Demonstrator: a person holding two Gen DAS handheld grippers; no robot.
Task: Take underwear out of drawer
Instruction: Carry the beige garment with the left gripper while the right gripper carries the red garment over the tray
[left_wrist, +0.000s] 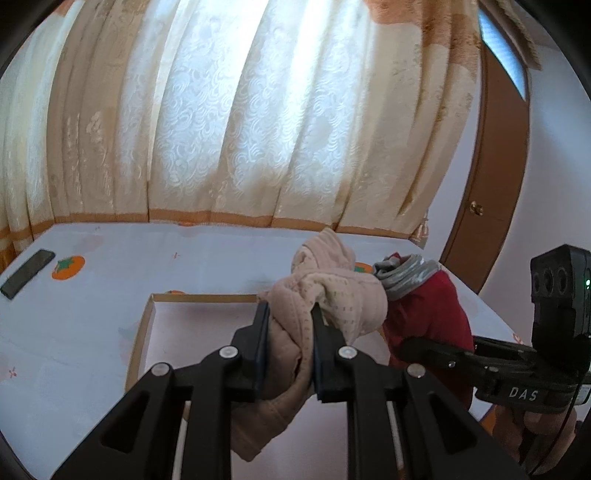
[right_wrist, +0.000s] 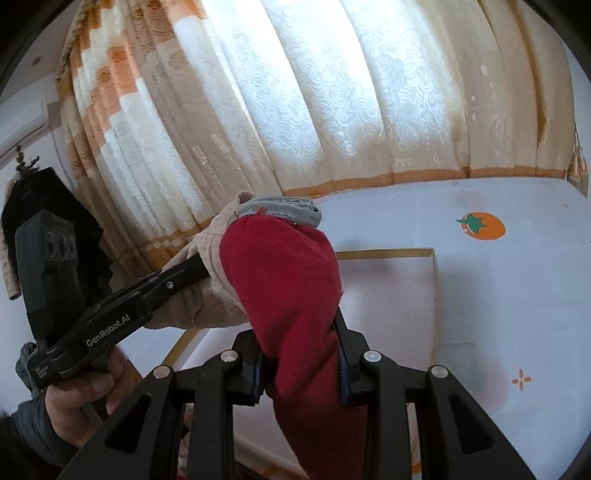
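Observation:
My left gripper (left_wrist: 290, 310) is shut on a bunched pale pink pair of underwear (left_wrist: 332, 291), held above the drawer (left_wrist: 203, 295), a shallow box with a wooden rim and a white floor. My right gripper (right_wrist: 295, 332) is shut on a red pair with a grey waistband (right_wrist: 280, 266), also lifted over the drawer (right_wrist: 388, 253). The two garments hang side by side and touch. In the left wrist view the right gripper (left_wrist: 400, 345) comes in from the right behind the red pair (left_wrist: 428, 314). In the right wrist view the left gripper (right_wrist: 201, 267) and a hand (right_wrist: 81, 402) show beside the pink pair (right_wrist: 207, 295).
The drawer lies on a white cloth printed with orange fruit (left_wrist: 68, 267). A dark phone (left_wrist: 27, 273) lies at the cloth's far left. A cream and orange curtain (left_wrist: 258, 129) hangs close behind. A brown door (left_wrist: 491, 203) stands at the right, and dark clothing (right_wrist: 37, 192) hangs at the left.

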